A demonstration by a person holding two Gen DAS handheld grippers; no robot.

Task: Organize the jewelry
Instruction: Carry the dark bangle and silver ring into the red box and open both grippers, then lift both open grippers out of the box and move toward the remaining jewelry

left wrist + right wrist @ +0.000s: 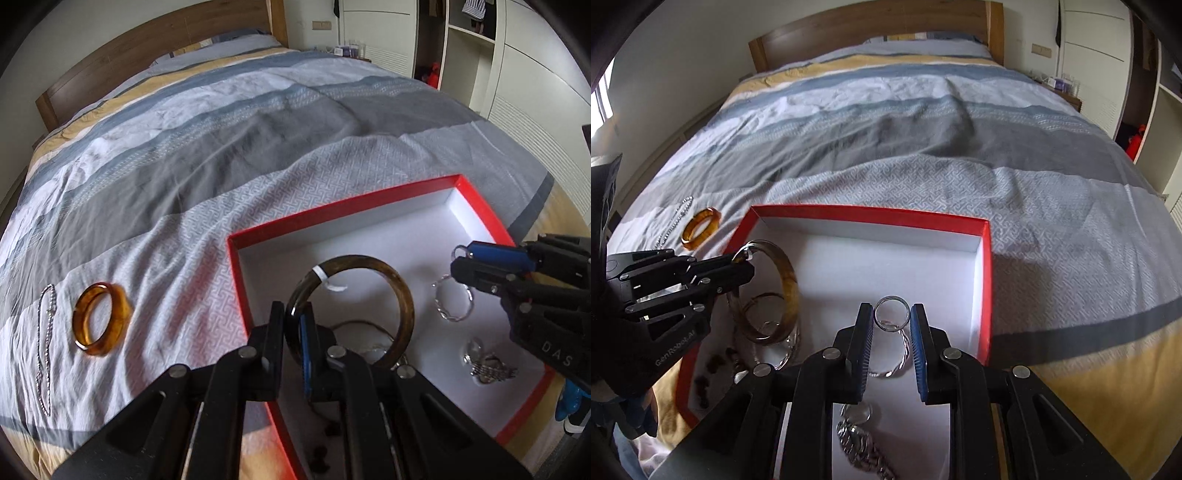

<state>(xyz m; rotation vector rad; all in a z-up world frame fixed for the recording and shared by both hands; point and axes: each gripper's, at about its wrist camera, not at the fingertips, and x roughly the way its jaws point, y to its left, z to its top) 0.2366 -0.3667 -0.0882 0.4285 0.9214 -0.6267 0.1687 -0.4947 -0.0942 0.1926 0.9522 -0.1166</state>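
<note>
Here, left wrist view: left gripper [293, 325] clenched on dark bangle [351, 310], its hoop upright above the red box [480, 206]; amber bangle [101, 319] and silver chain [46, 347] lie far left on the striped bedspread [221, 147].

Right wrist view: right gripper [892, 328] grasping a small silver ring [892, 314] over the box's white floor; watch [860, 446] lies nearer. Bedroom, wooden headboard [879, 26].

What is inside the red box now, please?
Inside the red box lie a twisted silver bangle, a thin brown bangle, a metal watch and dark beads. The grippers cover part of the floor, so more may be hidden.
</note>
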